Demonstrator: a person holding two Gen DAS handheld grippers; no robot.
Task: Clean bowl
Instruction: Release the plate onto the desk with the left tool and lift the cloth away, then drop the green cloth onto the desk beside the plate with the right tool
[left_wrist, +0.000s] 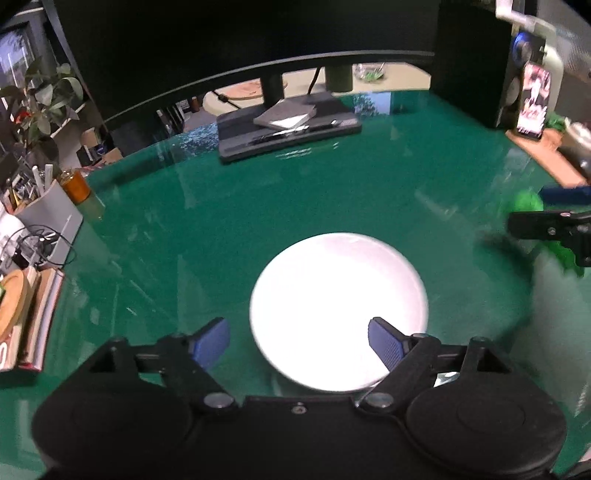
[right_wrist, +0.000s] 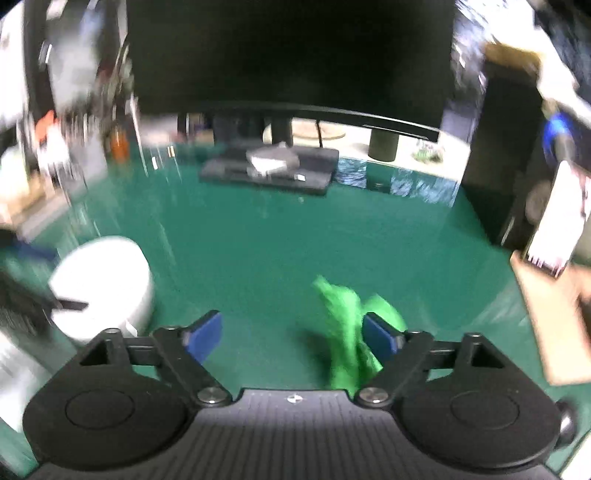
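The bowl (left_wrist: 339, 312) sits upright on the green table (left_wrist: 258, 229), white and empty as far as the glare shows. It looks glazed, so likely stiff, slippery and breakable; the rim is probably the best place to pinch it. The left gripper (left_wrist: 298, 339) hangs over its near edge with jaws wide apart, holding nothing. The cloth (right_wrist: 347, 332), soft and crumpled, lies well to the bowl's right, against one pad of the right gripper (right_wrist: 291, 338), whose jaws are also spread and not clamped on it.
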